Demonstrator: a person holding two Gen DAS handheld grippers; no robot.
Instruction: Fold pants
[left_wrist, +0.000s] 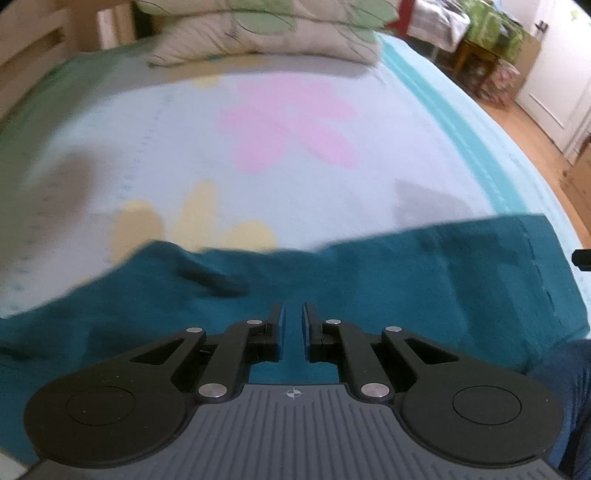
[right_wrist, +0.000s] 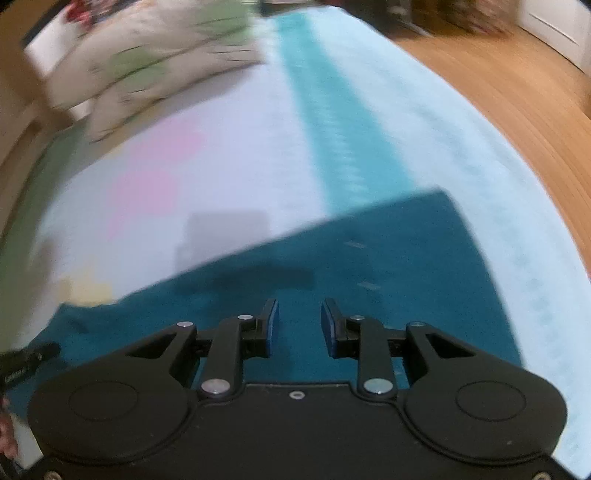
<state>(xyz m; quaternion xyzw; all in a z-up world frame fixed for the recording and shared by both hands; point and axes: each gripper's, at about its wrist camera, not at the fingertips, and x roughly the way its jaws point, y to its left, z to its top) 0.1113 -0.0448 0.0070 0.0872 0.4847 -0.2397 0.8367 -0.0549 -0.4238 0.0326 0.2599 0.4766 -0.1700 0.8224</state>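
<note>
Dark teal pants (left_wrist: 369, 273) lie flat on the bed, spread across the near part of the left wrist view. They also show in the right wrist view (right_wrist: 369, 251), with a square corner reaching toward the bed's right side. My left gripper (left_wrist: 293, 314) hovers over the pants with its jaws a narrow gap apart and nothing between them. My right gripper (right_wrist: 299, 312) hovers over the pants with its jaws open and empty. Both views are blurred.
The bed (left_wrist: 184, 129) has a pale blue cover with pink and yellow flower shapes and a teal stripe (right_wrist: 332, 118) near its right edge. Leaf-print pillows (left_wrist: 266, 40) lie at the head. Wooden floor (right_wrist: 498, 85) and furniture (left_wrist: 491, 55) lie to the right.
</note>
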